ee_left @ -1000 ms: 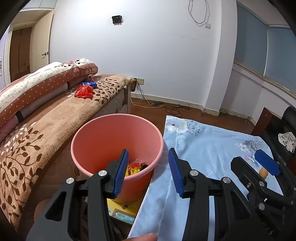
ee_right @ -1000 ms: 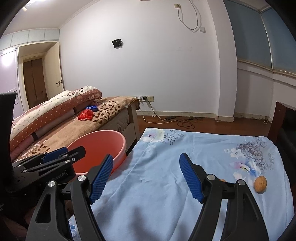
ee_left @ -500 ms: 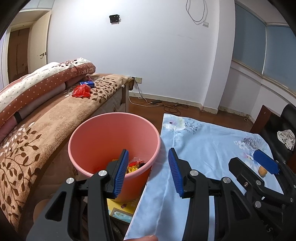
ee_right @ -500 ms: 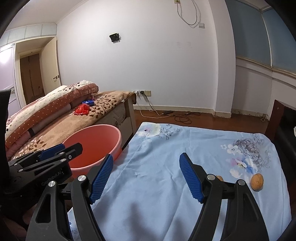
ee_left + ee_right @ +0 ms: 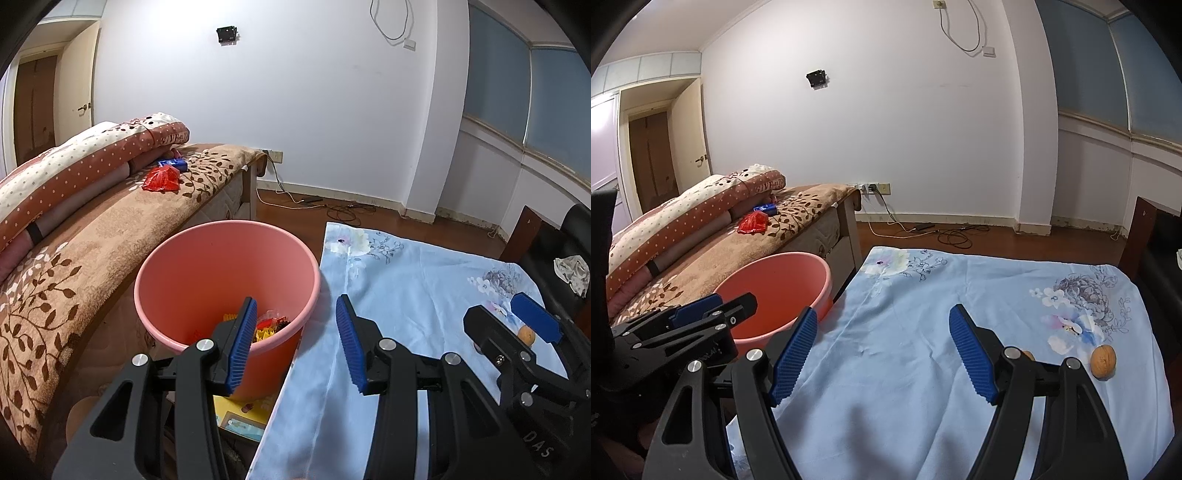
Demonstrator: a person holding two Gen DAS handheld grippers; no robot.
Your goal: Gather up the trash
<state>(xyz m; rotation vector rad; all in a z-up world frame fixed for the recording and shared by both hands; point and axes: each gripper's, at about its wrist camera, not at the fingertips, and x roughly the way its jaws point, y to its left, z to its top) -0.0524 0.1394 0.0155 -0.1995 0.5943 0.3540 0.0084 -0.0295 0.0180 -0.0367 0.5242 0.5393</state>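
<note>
Walnut (image 5: 1103, 366) nearer, 2nd nut behind right claw (image 5: 882, 354)

The pink bucket (image 5: 173, 273) is smooth plastic with a soft sheen on its inner wall. The left gripper (image 5: 295, 345) and right gripper (image 5: 882, 349) have matt black plastic frames, bright metal screw heads, and blue pads (image 5: 971, 356) ribbed like rubber. The blue sheet (image 5: 923, 369) is thin matt cloth, creased and printed with flowers. The brown blanket (image 5: 92, 236) looks plush and fuzzy. The red wrapper (image 5: 161, 179) is glossy, crinkled film. The walnut (image 5: 1103, 365) has a rough, dull shell. The floor (image 5: 997, 240) appears to be polished wood, though distance blurs it.
</note>
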